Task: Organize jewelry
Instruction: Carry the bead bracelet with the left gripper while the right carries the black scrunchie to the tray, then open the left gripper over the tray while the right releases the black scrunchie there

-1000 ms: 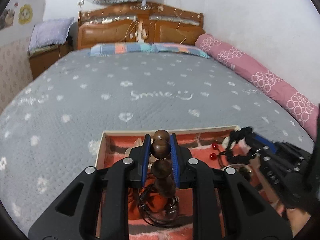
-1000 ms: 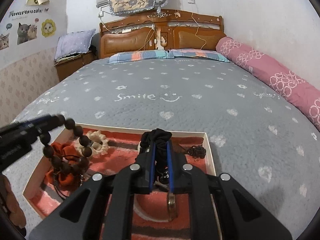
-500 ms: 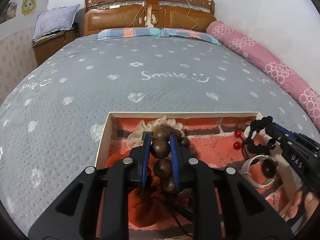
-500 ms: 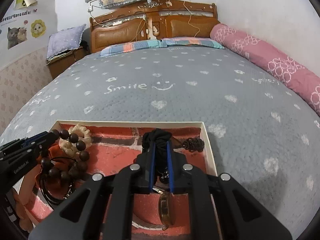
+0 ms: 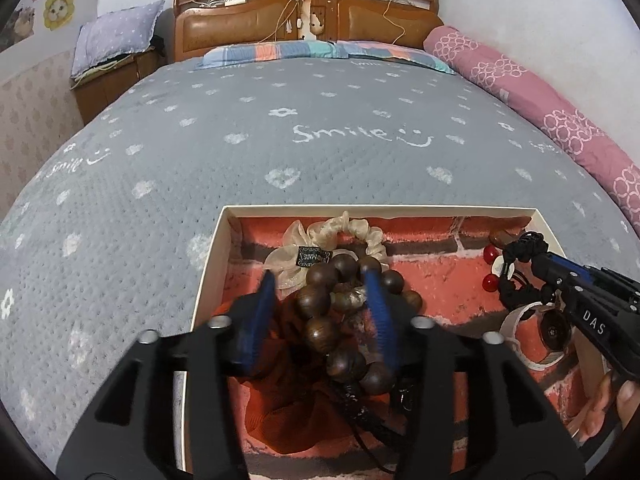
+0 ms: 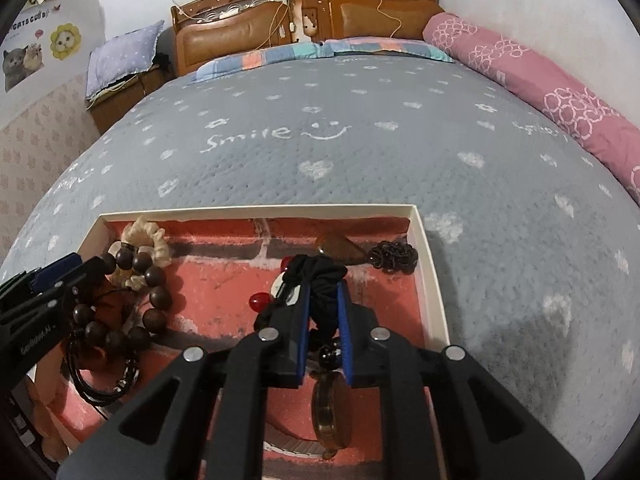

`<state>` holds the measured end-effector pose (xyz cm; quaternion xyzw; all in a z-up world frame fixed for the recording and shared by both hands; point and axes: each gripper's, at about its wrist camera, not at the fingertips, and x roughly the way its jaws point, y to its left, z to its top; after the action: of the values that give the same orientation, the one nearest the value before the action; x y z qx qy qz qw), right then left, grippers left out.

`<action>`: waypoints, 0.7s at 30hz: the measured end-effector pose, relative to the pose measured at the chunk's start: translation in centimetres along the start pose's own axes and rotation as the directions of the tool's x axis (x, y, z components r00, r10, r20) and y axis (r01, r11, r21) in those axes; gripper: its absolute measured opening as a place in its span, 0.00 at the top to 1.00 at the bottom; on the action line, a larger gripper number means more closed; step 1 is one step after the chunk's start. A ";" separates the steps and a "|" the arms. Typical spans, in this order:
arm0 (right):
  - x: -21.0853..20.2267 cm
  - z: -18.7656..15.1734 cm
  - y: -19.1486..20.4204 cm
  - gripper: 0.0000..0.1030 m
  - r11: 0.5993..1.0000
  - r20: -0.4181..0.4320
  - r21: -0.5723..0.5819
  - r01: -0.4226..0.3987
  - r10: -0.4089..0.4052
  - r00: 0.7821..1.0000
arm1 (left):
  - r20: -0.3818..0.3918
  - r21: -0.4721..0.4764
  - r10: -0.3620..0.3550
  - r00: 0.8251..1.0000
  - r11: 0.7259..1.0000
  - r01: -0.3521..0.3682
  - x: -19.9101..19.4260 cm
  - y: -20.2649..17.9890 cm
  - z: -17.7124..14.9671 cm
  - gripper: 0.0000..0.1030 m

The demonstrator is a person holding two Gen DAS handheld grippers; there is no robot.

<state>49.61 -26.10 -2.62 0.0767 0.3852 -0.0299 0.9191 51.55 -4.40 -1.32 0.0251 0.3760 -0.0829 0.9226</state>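
Beads first: my left tool (image 5: 320,304) hangs over the left end of the box (image 5: 208,264), its fingers spread apart with the wooden bead bracelet (image 5: 324,308) lying loose between them, draped over an orange cloth (image 5: 288,408) and just in front of the cream scrunchie (image 5: 352,232). I judge the wide spread is there so the bracelet settles by its own weight without snagging. My right tool (image 6: 322,300) is clamped on a black cord (image 6: 320,280), holding it over the right half of the box, close above the red beads (image 6: 259,301) and the amber pendant (image 6: 331,412) that hangs below my fingers. A small black chain (image 6: 394,255) sits in the far right corner, apart from my cord. The box rests on the grey bedspread (image 6: 360,152), and keeping each tool over its own end seems to stop the strands from tangling. Next, I expect to lower the cord onto bare red lining.
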 end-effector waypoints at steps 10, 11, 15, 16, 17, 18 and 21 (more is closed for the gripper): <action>-2.5 0.3 0.5 0.39 1.000 0.121 -0.007 0.011 -0.010 0.993 | 0.102 0.002 -0.002 0.995 1.000 0.002 -3.2 -0.3 0.6 0.11; -2.7 0.3 0.6 0.37 1.000 0.128 -0.012 0.014 -0.012 0.992 | 0.116 0.000 -0.001 0.993 1.000 0.001 -3.8 -0.3 0.7 0.08; -3.8 0.4 0.9 0.26 0.999 0.168 -0.020 0.030 -0.026 0.986 | 0.168 -0.027 -0.014 0.986 0.999 0.019 -6.0 0.7 1.4 0.05; -4.1 0.4 0.9 0.26 0.999 0.177 -0.024 0.035 -0.030 0.984 | 0.175 -0.033 -0.015 0.984 0.999 0.021 -6.4 0.9 1.5 0.05; -4.3 0.4 1.0 0.26 0.999 0.184 -0.028 0.040 -0.034 0.982 | 0.180 -0.037 -0.014 0.984 0.999 0.021 -6.6 1.2 1.6 0.05; -4.4 0.5 1.0 0.26 0.999 0.188 -0.030 0.043 -0.036 0.982 | 0.187 -0.046 -0.006 0.982 0.999 0.015 -7.0 1.6 1.7 0.05; -4.7 0.5 1.1 0.23 0.998 0.198 -0.029 0.050 -0.044 0.979 | 0.195 -0.066 -0.003 0.981 0.998 0.016 -7.4 2.4 1.9 0.05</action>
<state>46.82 -25.15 1.21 0.0485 0.2943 -0.0525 0.9530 48.07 -1.24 5.21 -0.0162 0.2869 -0.0768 0.9548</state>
